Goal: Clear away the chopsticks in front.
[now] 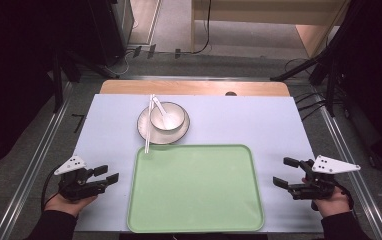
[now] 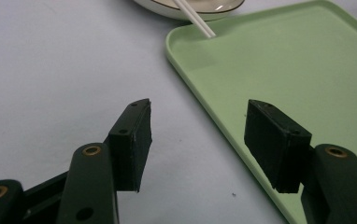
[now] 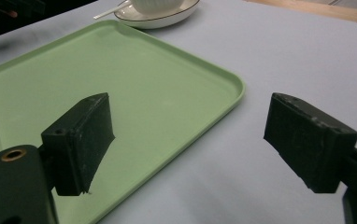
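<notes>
A pale green tray point(image 1: 195, 187) lies empty at the near middle of the table. Just beyond it a white plate point(image 1: 146, 131) holds a white bowl point(image 1: 167, 117) with a white spoon point(image 1: 160, 107) in it. White chopsticks point(image 1: 149, 125) rest across the plate's left side, their tips reaching the tray's far left corner. My left gripper point(image 1: 107, 173) is open left of the tray, nothing between its jaws; in its own view point(image 2: 197, 126) the tray's rim point(image 2: 223, 121) runs under the gap. My right gripper point(image 1: 284, 171) is open right of the tray, empty point(image 3: 188, 126).
The table has a light lavender top point(image 1: 259, 125) with a wooden strip point(image 1: 194, 88) along its far edge. Metal rails run down both sides of the table. Dark stands and cables sit on the floor beyond.
</notes>
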Available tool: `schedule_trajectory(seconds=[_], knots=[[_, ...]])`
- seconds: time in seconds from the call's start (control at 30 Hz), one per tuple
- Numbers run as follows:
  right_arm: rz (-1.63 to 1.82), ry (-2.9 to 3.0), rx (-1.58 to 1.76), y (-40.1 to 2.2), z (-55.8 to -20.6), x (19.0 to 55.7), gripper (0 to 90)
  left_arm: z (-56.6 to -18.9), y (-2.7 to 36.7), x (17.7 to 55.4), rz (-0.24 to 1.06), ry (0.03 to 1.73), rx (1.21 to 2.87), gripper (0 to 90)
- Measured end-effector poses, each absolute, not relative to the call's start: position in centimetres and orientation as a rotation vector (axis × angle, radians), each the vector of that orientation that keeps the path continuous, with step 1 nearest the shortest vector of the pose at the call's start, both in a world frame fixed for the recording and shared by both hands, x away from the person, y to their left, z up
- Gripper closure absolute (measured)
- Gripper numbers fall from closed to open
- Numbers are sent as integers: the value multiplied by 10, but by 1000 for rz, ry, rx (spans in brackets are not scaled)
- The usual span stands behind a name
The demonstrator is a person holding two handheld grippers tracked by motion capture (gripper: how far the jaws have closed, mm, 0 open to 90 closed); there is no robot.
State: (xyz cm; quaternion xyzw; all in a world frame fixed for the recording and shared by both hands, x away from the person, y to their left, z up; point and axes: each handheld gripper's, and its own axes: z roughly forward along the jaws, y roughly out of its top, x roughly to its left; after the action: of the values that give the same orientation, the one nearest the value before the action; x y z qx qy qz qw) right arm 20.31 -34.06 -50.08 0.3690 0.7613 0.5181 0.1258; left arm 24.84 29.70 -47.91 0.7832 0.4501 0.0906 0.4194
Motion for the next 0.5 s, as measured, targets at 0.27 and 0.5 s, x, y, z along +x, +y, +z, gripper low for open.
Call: schedule_trajectory(seconds=[0.27, 0.5], knots=[[1503, 2222, 1079, -340, -501, 204, 164, -478, 297, 256, 117, 1206, 1948, 417], [1494, 2225, 1076, -340, -502, 204, 164, -470, 293, 262, 69, 1246, 1936, 400]])
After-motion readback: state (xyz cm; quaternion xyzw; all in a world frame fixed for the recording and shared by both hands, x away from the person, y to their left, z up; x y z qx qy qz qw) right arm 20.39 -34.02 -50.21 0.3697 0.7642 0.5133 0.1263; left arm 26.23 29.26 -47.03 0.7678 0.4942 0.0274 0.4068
